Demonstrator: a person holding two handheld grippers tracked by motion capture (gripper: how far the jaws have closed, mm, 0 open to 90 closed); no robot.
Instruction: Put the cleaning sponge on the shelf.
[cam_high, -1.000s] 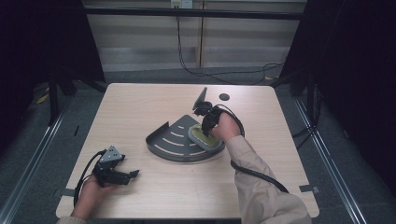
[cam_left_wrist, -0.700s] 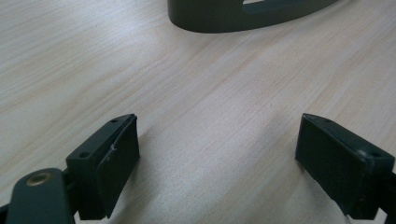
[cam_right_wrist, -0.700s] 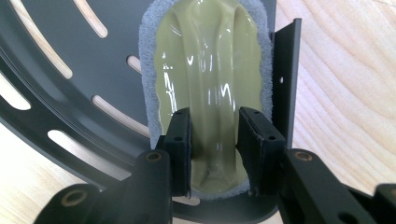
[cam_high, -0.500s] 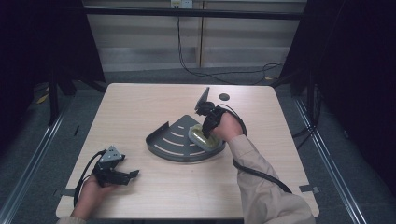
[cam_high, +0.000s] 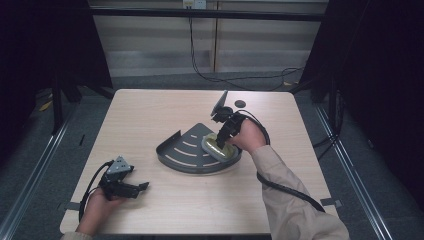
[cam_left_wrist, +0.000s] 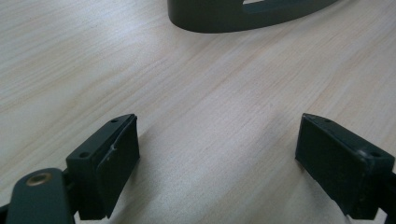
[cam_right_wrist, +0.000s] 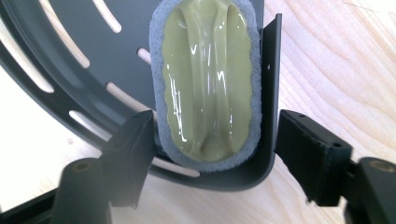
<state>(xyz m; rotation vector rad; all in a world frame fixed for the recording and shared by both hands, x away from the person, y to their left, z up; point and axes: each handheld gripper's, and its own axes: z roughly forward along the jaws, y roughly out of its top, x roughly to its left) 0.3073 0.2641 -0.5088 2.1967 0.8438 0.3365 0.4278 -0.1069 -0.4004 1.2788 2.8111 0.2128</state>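
An olive-green scrubber (cam_right_wrist: 208, 81) with a grey pad, perhaps sponge, lies flat in the dark slotted tray (cam_right_wrist: 93, 65).

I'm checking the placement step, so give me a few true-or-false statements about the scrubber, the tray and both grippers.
1. The green scrubber lies in the dark slotted tray. True.
2. The right gripper is clamped on the scrubber. False: its jaws have just been opening and stand apart, one on either side of it.
3. The left gripper is inside the tray. False: it is over bare table, near the front left corner.
4. The left gripper is open and holds nothing. True.
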